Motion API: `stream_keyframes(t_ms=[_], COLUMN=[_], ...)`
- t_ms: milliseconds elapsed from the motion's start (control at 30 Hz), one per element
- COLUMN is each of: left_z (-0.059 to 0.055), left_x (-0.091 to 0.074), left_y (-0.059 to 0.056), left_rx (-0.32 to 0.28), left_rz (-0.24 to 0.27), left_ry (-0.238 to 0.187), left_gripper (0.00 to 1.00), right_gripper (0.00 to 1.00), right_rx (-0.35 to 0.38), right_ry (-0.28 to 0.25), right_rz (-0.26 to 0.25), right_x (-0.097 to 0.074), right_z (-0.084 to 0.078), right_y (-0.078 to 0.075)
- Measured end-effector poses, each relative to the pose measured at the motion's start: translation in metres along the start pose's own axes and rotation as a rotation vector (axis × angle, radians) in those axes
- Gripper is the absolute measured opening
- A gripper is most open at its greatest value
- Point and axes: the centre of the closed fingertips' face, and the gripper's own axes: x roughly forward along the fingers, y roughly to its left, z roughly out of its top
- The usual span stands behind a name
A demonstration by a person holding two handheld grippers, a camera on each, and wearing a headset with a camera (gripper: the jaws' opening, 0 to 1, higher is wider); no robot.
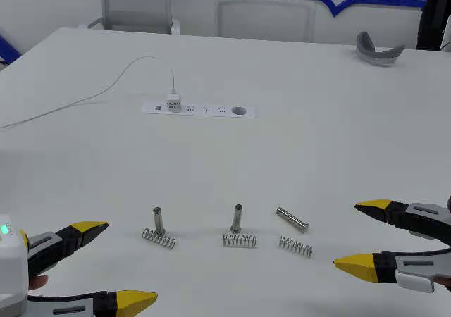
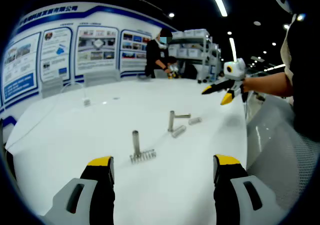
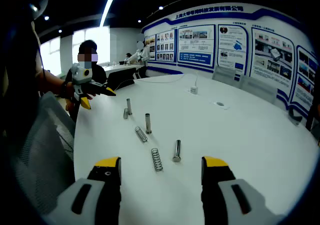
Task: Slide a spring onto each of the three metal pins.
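Left gripper (image 1: 125, 264): jaws wide, empty, at near table edge, left of parts
Right gripper (image 1: 345, 234): jaws wide, empty, right of parts
Springs (image 1: 239, 241): three, flat in a row between the grippers, clear of both
Pins (image 1: 237, 218): just behind springs; two upright, rightmost lying flat
Power strip (image 1: 199, 109): mid-table, beyond

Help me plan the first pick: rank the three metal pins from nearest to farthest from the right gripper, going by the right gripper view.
1. The lying pin, just ahead of the open jaws, with a spring to its left.
2. The middle pin, upright, farther out and to the left.
3. The far pin, upright, farthest out and leftmost.
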Motion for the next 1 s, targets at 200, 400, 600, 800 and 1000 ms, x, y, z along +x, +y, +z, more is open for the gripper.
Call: stream_keyframes(t_ms=[200, 400, 600, 800, 1000], left_z=[-0.0005, -0.0004, 0.0013, 0.0014, 0.0018], left_x=[-0.0001, -0.0004, 0.0003, 0.0006, 0.0009], left_y=[-0.0008, -0.0007, -0.0007, -0.0015, -0.0020], left_rx=[0.000, -0.002, -0.002, -0.004, -0.005], left_rz=[-0.001, 0.003, 0.003, 0.001, 0.003], left_ry=[0.000, -0.004, -0.010, -0.012, -0.015], left_gripper=[0.82, 0.82, 0.82, 0.82, 0.82], right_gripper=[0.66, 0.65, 0.64, 0.64, 0.63], right_rx=[0.002, 0.007, 0.008, 0.013, 0.015], right_ry=[0.008, 0.007, 0.009, 0.009, 0.008], right_rz=[0.000, -0.001, -0.006, -0.006, -0.011], right_x=[-0.0002, 0.0004, 0.0021, 0.0033, 0.0032], right_z=[-0.0012, -0.0006, 0.0003, 0.0004, 0.0013], right_y=[0.0008, -0.0002, -0.0005, -0.0013, -0.0023])
